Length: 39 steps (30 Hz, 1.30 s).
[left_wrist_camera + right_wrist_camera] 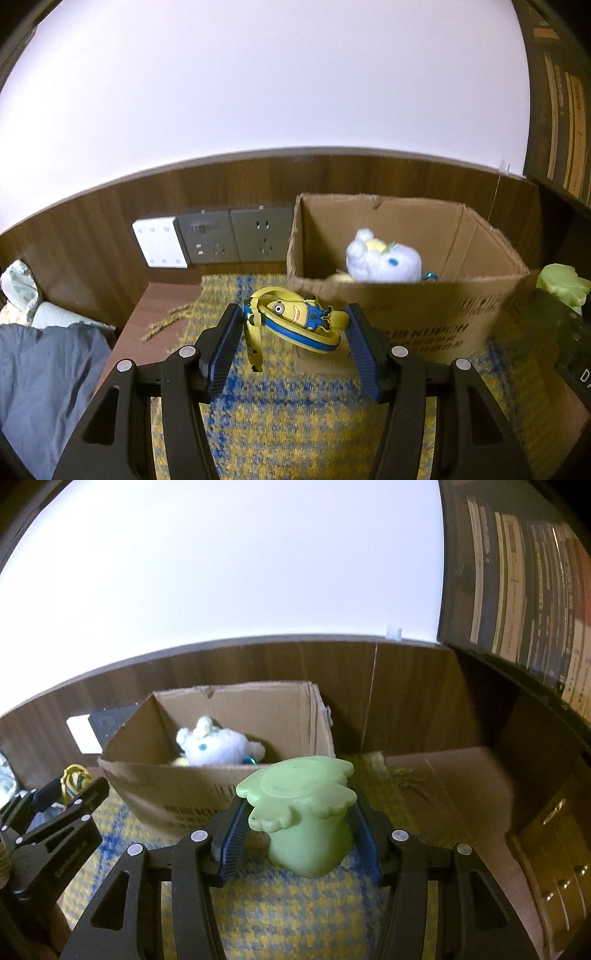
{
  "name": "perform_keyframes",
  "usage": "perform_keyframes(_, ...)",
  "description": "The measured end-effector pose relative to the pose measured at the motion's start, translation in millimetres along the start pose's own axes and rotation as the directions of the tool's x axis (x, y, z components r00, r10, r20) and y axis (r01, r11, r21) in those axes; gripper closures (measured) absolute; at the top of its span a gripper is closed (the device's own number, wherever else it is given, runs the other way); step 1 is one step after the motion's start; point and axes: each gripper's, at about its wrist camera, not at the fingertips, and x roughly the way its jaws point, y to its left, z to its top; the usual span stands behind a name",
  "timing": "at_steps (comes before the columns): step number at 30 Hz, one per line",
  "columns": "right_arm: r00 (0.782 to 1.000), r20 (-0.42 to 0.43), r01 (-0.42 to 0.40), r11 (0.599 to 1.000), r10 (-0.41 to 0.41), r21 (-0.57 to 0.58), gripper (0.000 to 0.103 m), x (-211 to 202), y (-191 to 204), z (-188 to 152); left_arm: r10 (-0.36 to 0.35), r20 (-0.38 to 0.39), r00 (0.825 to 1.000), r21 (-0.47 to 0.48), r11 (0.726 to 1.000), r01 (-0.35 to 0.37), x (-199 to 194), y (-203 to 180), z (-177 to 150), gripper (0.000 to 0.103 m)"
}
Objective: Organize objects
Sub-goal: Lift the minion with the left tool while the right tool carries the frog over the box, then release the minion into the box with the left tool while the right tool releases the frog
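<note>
The cardboard box carries dark printing on its near wall, a barcode-like block and lines of capitals, too blurred to read in either view; the side of the left gripper, seen from the right wrist camera, bears a small line of lettering that is also illegible. The left gripper is closed on a yellow and blue minion toy, its pads pressing the toy's two ends, and holds it clear of the yellow and blue patterned cloth, just in front of the box. The toy's long axis runs across the gap from finger to finger, tilted down toward the right of the left wrist view, with its one-eyed face turned up toward the camera and a yellow strap hanging from its left end. The right gripper is clamped on a pale green plastic toy, gripping its narrower stem from both sides; the stem's axis points up and away toward the box, with the wide lobed, flat end at the far, upper end. Inside the box lies a white plush toy with a blue eye, beside something small and teal. Wall sockets sit on the wooden panel left of the box.
</note>
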Motion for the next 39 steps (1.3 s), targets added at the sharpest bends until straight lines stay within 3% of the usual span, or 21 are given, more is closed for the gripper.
perform_keyframes(11, 0.999, 0.049, -0.010, 1.000, 0.011, -0.014, 0.051, -7, 4, 17, -0.022, 0.046, 0.999, 0.021, 1.000, 0.021, -7, -6, 22, 0.047)
perform_keyframes(18, 0.996, 0.085, -0.018, 1.000, 0.019, -0.019, 0.051, -11, 5, 29, -0.044, 0.079, 0.996, -0.016, 0.999, 0.045, -10, -1, 37, 0.047)
perform_keyframes(24, 0.993, 0.113, -0.018, 0.999, 0.022, -0.032, 0.051, -11, 9, 42, -0.062, 0.095, 0.994, 0.018, 0.998, 0.060, -8, -8, 51, 0.047)
perform_keyframes(39, 0.991, 0.120, -0.052, 0.997, 0.059, -0.063, 0.051, 10, 20, 76, -0.138, 0.083, 0.987, 0.039, 0.990, 0.135, 21, -9, 82, 0.046)
